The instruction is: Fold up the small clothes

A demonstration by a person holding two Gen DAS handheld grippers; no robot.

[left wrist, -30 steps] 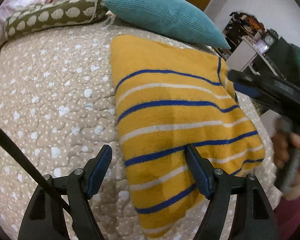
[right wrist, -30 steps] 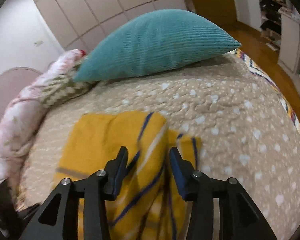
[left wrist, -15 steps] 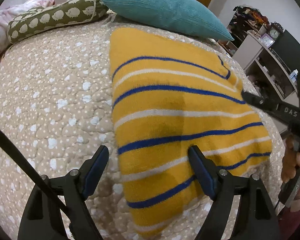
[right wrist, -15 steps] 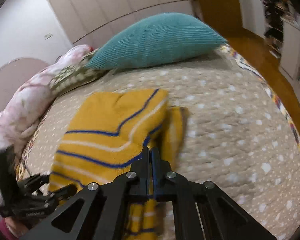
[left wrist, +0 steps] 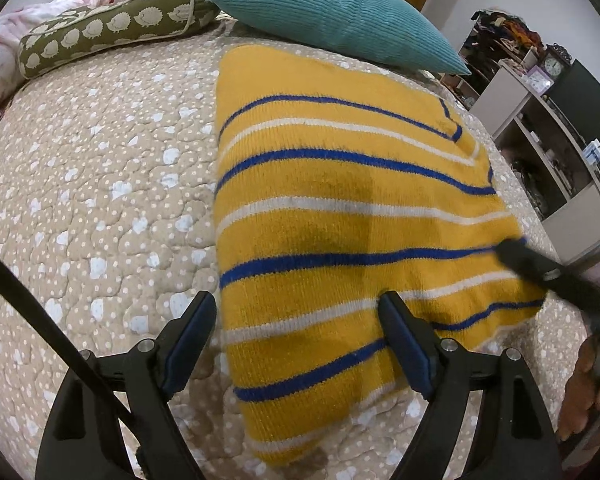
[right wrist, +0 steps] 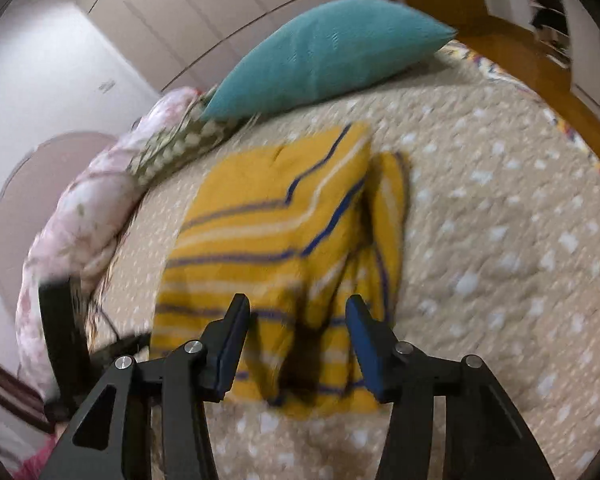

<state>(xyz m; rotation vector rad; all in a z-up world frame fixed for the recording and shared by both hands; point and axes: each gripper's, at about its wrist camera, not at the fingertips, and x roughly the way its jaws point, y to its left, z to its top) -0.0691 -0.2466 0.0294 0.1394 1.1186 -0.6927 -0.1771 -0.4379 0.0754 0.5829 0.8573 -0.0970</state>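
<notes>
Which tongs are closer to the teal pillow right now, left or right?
Hard to call; neither is near. The left tongs sit open over the sweater's near edge, the right tongs open over its other side, and the pillow lies beyond the sweater's far end.

A yellow sweater (left wrist: 340, 216) with blue and white stripes lies folded flat.

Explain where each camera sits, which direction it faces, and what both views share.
Left wrist: sits on the left tool, open, looking along the bed at the yellow striped sweater; the right tool's tip and the person's hand show at right.
Right wrist: sits on the right tool, open, over the sweater's near edge, facing the wardrobe wall; blurred.
Shared: sweater, teal cushion, green patterned bolster, quilted bedspread.
</notes>
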